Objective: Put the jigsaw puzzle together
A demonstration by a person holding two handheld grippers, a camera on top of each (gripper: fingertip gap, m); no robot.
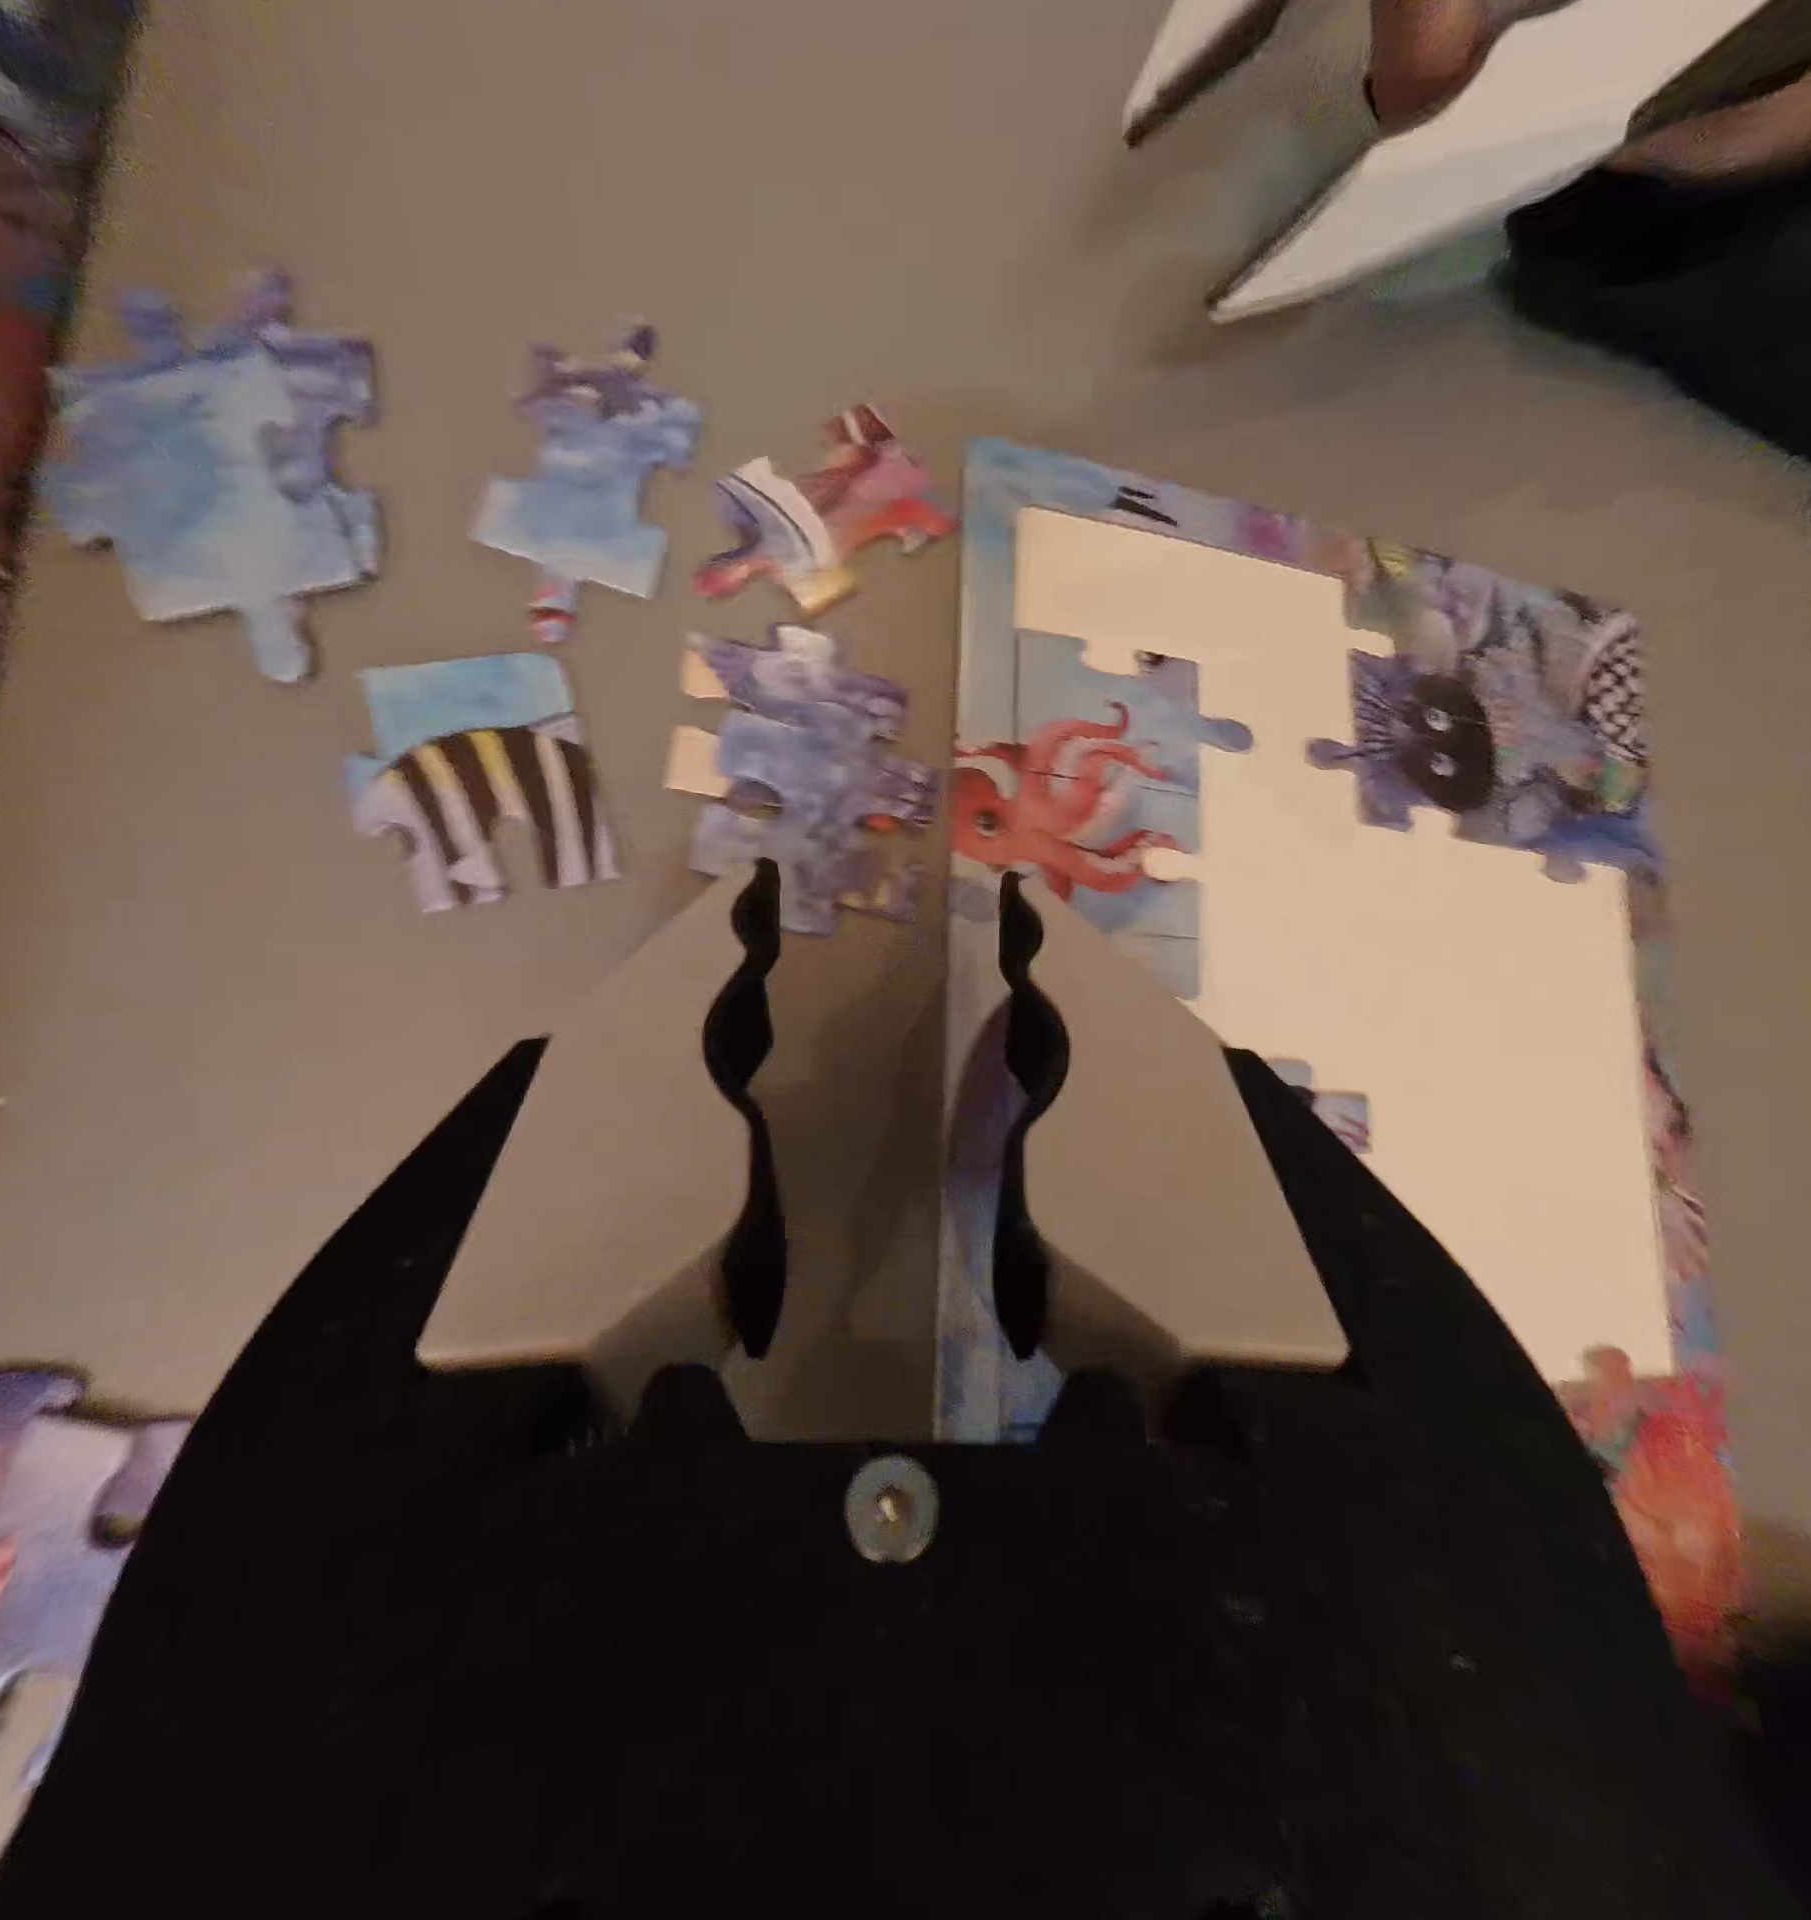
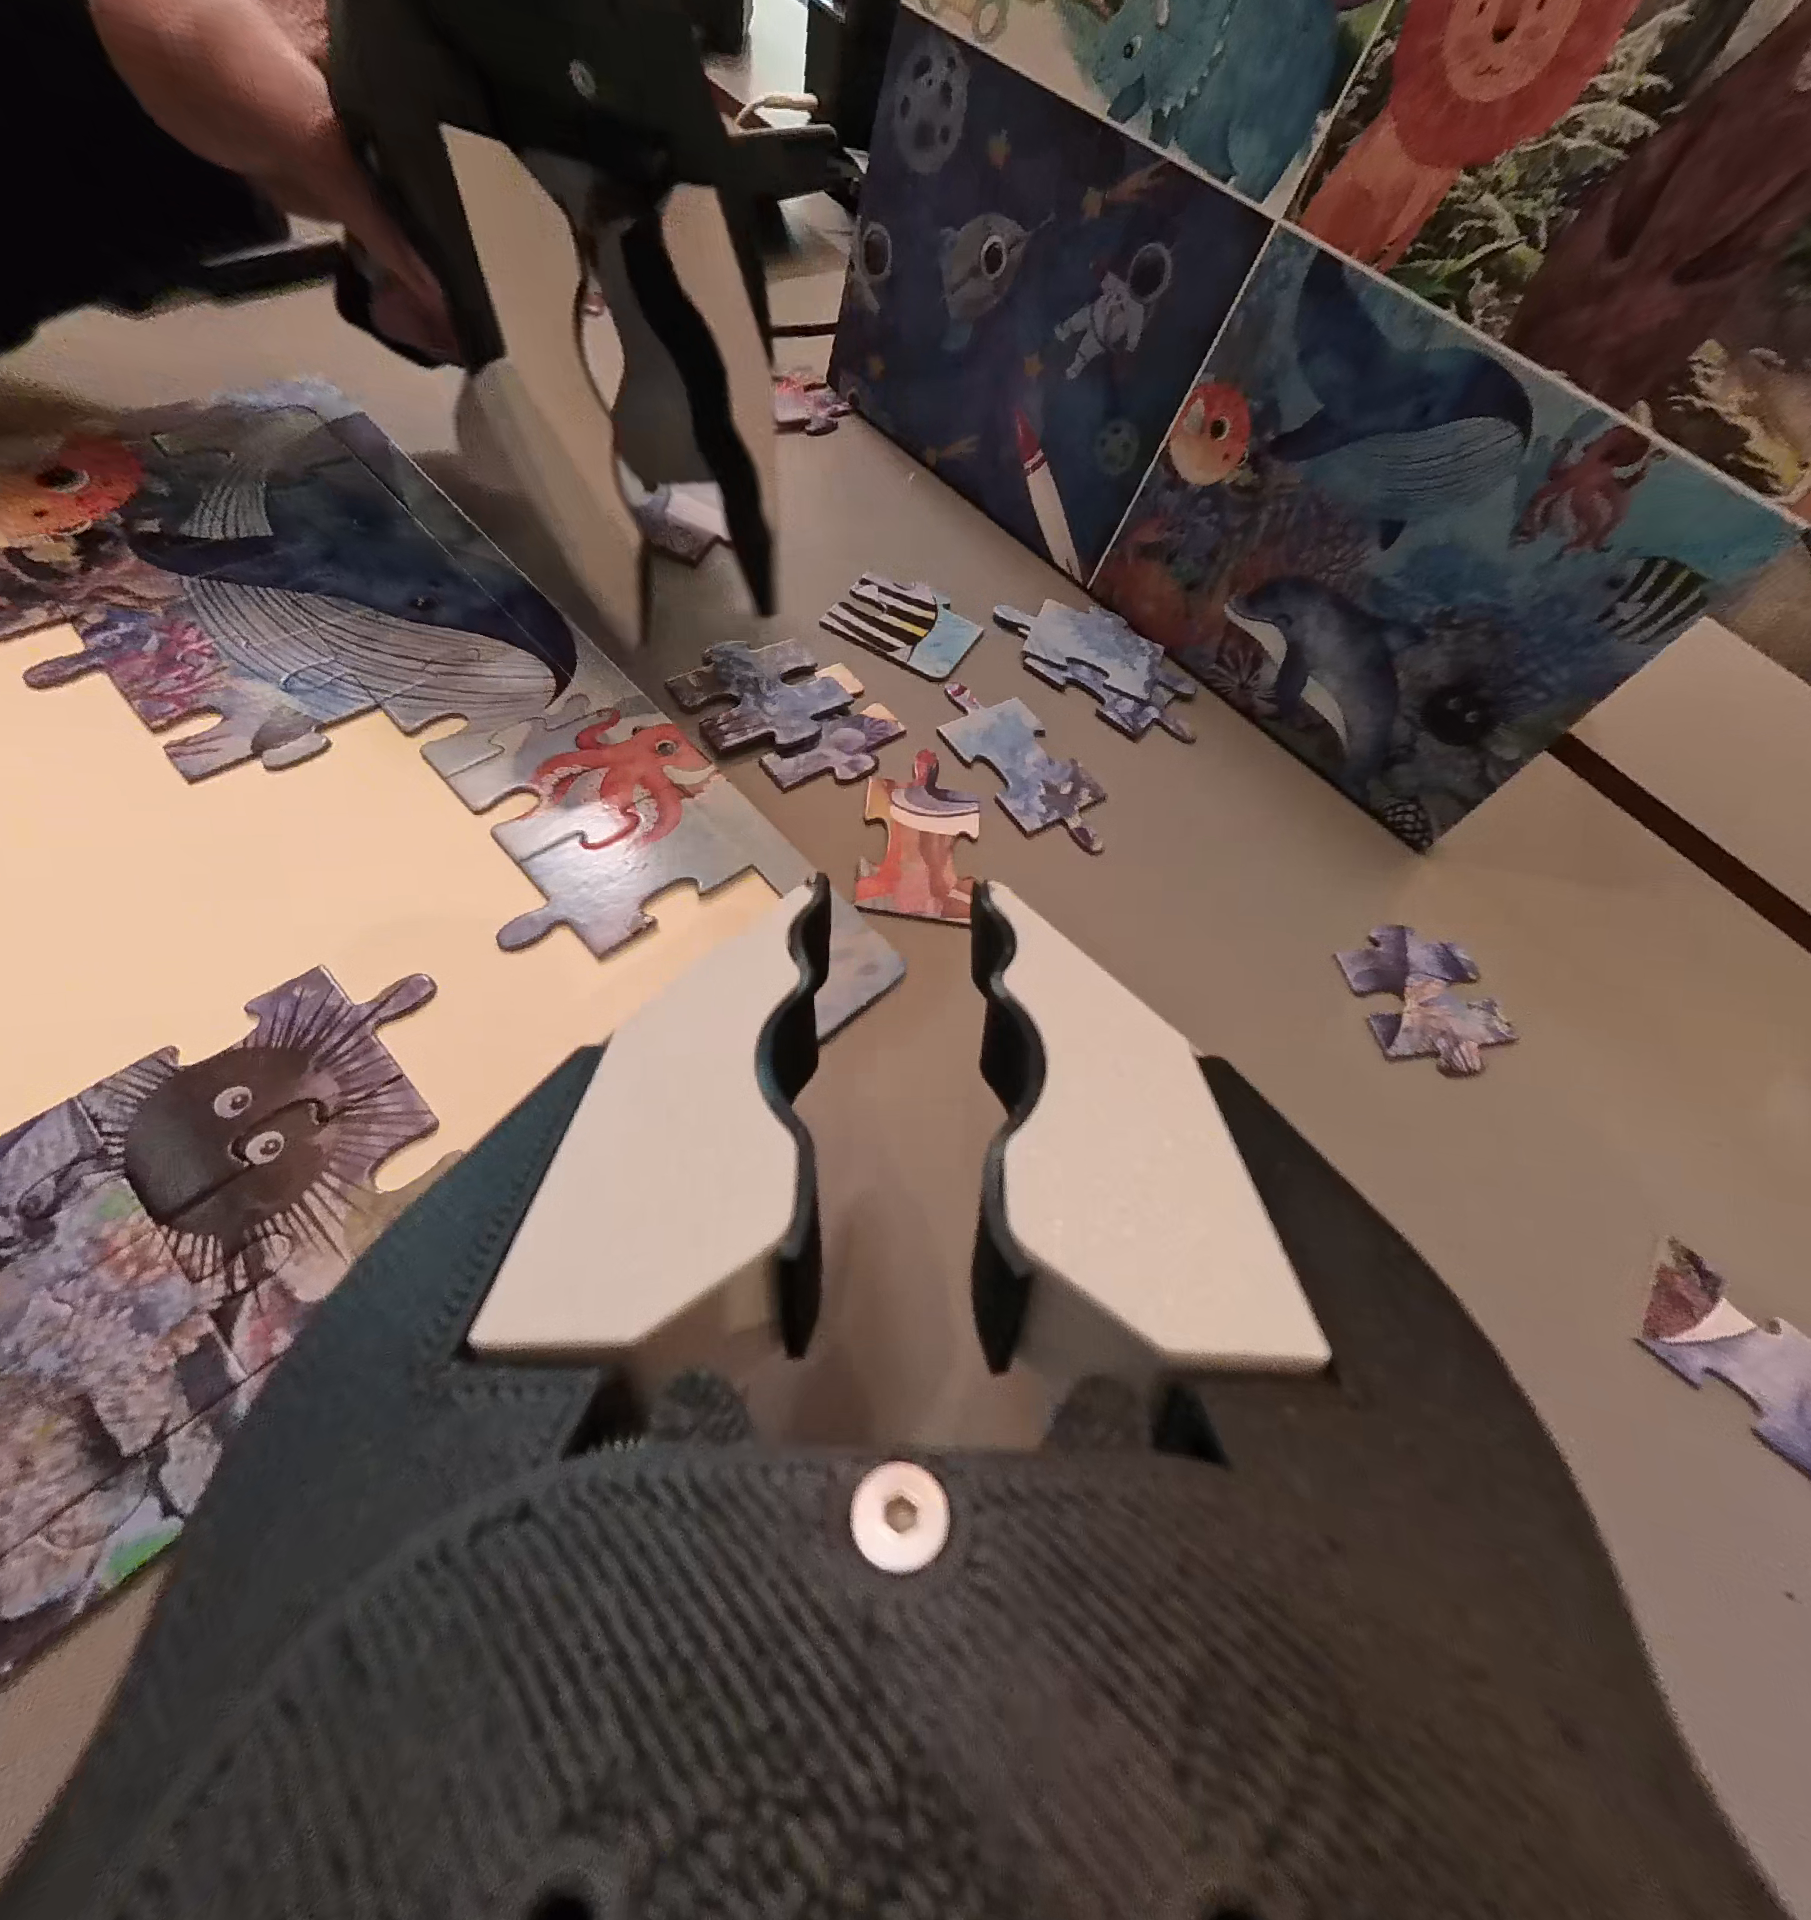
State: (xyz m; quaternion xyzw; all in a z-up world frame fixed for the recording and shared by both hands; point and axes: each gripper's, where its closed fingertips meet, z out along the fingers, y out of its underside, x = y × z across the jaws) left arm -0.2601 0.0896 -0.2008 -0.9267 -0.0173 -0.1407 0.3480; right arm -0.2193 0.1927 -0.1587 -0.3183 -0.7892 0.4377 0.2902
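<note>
The puzzle tray [image 1: 1400,1039] [image 2: 153,883] holds fitted pieces: a red octopus [image 1: 1067,800] [image 2: 626,774], a black spiky creature [image 1: 1472,738] [image 2: 246,1132] and a whale [image 2: 361,613]. Loose pieces lie on the grey table beside it: a striped one [image 1: 485,790] [image 2: 901,618], a stacked blue-purple one [image 1: 807,769] [image 2: 776,696], a pink one [image 1: 828,520] [image 2: 916,847] and blue ones [image 1: 215,488] [image 1: 589,468]. My left gripper [image 1: 885,878] [image 2: 703,608] is open and empty above the stacked piece and tray edge. My right gripper [image 2: 901,904] [image 1: 1171,218] is open and empty near the pink piece.
The puzzle box [image 2: 1348,416] with picture panels stands upright at the back right. More loose pieces lie to the right [image 2: 1426,997] [image 2: 1753,1371] and at the lower left [image 1: 18,1538]. A person's hand [image 2: 257,135] holds the left gripper. Tip to tip, the grippers are about 12 centimetres apart.
</note>
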